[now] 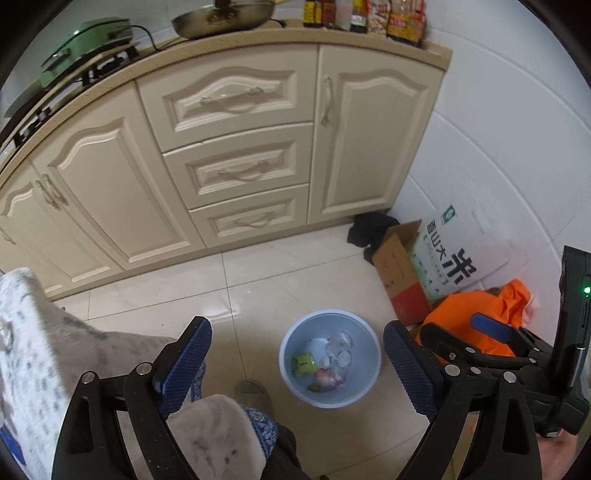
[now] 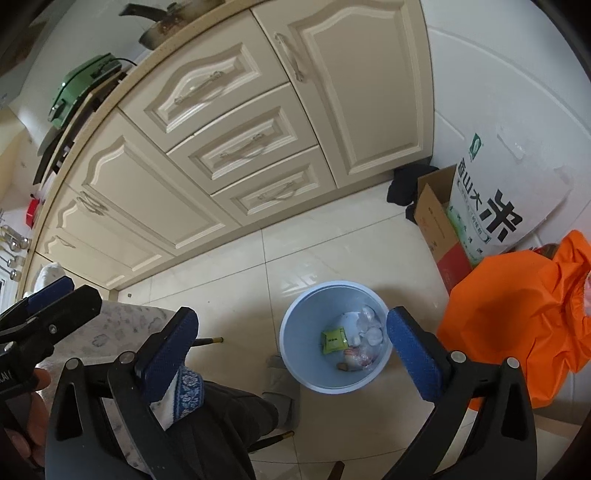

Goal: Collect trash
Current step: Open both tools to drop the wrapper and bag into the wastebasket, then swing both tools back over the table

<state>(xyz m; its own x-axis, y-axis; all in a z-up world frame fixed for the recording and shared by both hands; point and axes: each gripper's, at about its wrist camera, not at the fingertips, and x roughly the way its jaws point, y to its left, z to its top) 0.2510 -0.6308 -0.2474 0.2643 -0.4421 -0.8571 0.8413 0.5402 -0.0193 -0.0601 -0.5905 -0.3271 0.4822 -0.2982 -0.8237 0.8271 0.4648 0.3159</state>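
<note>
Left wrist view:
Left gripper (image 1: 297,360): jaws spread wide, nothing between the two blue pads, touching nothing.
Bin: one round pale-blue plastic bin (image 1: 364,384) on the tiled floor (image 1: 258,273), seen between the jaws, in front of the cream cabinets (image 1: 236,147).
Trash: inside the bin, one yellow-green packet (image 1: 303,363) and several clear crumpled plastic wrappers (image 1: 341,347); their number cannot be told.
Right gripper (image 1: 461,328): just right of the bin, only one blue pad shows.
Drawers: three, stacked behind the bin.

Right wrist view:
Right gripper (image 2: 291,338): jaws wide apart, empty, touching nothing.
Bin (image 2: 295,354): between the jaws, the right blue pad overlapping its rim in the picture.
Trash: the packet (image 2: 333,340) and wrappers (image 2: 369,332) lie in the bin's bottom.
Right of bin: one orange plastic bag (image 2: 517,325), one brown cardboard box (image 2: 436,218), one white rice sack (image 2: 498,184).
Counter (image 2: 155,55): one green electric cooker (image 2: 85,85), one pan (image 2: 162,26), behind the bin.
</note>
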